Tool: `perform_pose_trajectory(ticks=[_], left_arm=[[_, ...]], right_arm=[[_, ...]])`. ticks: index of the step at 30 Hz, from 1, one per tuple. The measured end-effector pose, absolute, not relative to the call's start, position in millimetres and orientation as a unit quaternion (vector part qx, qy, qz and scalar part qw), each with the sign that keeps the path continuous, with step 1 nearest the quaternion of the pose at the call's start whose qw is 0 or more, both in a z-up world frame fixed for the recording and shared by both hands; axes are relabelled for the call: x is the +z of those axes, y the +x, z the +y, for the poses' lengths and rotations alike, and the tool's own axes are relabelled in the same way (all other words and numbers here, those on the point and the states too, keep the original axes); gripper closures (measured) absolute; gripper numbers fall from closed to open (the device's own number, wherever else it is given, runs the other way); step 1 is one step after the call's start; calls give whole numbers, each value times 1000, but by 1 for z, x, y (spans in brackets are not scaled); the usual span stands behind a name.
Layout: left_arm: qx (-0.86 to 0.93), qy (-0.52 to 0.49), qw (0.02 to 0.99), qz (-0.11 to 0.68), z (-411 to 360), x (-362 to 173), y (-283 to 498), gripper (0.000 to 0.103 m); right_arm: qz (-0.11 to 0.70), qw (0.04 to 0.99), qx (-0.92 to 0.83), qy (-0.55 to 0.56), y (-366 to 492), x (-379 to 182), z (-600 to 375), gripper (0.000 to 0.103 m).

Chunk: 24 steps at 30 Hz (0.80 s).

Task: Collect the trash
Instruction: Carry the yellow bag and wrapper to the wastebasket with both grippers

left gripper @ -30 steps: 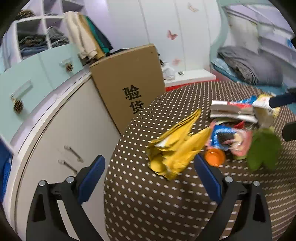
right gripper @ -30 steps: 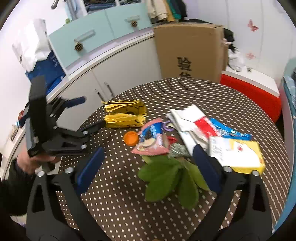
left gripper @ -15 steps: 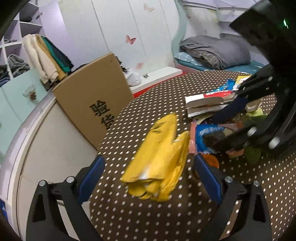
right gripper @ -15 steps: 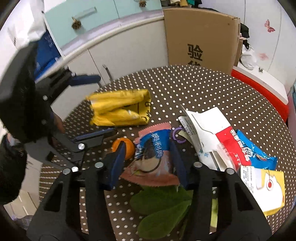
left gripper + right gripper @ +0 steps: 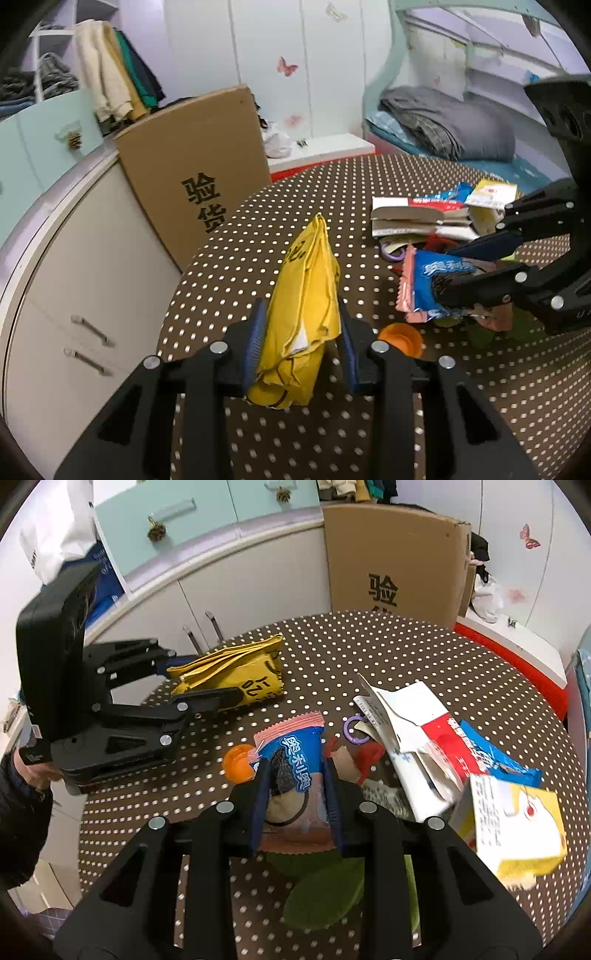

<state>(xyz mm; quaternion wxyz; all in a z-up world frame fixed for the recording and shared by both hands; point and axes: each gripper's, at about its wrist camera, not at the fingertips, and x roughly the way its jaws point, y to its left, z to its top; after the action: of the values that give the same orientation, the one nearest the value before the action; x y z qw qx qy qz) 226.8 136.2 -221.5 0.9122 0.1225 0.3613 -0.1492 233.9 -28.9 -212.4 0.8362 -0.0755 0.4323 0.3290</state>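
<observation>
progress: early, nothing binned that I can see | my left gripper (image 5: pixel 301 336) clamped on yellow bag (image 5: pixel 304 321), just left of orange cap (image 5: pixel 238 762) | my right gripper (image 5: pixel 295 801) clamped on cookie wrapper (image 5: pixel 293 775), right of cap | left: cartons (image 5: pixel 417 738), green leaf (image 5: pixel 321 893), purple ring (image 5: pixel 355 730)

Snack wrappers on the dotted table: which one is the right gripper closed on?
The pink-edged blue cookie wrapper, pinched in the right gripper. The yellow wrapper is in the left gripper; the red, white and blue wrapper lies untouched.
</observation>
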Motion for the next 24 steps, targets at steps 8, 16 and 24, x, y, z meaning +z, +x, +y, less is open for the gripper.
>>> perform_pose_trajectory(ticks=[8, 16, 24], left_arm=[[-130, 98, 927, 339, 121, -193, 180, 68], [-138, 72, 936, 317, 78, -150, 146, 68], [-165, 70, 935, 306, 13, -119, 129, 68]], right_arm=[[397, 857, 327, -41, 205, -181, -69, 75], [352, 886, 301, 0, 177, -146, -141, 75], [311, 917, 243, 55, 153, -117, -238, 75]])
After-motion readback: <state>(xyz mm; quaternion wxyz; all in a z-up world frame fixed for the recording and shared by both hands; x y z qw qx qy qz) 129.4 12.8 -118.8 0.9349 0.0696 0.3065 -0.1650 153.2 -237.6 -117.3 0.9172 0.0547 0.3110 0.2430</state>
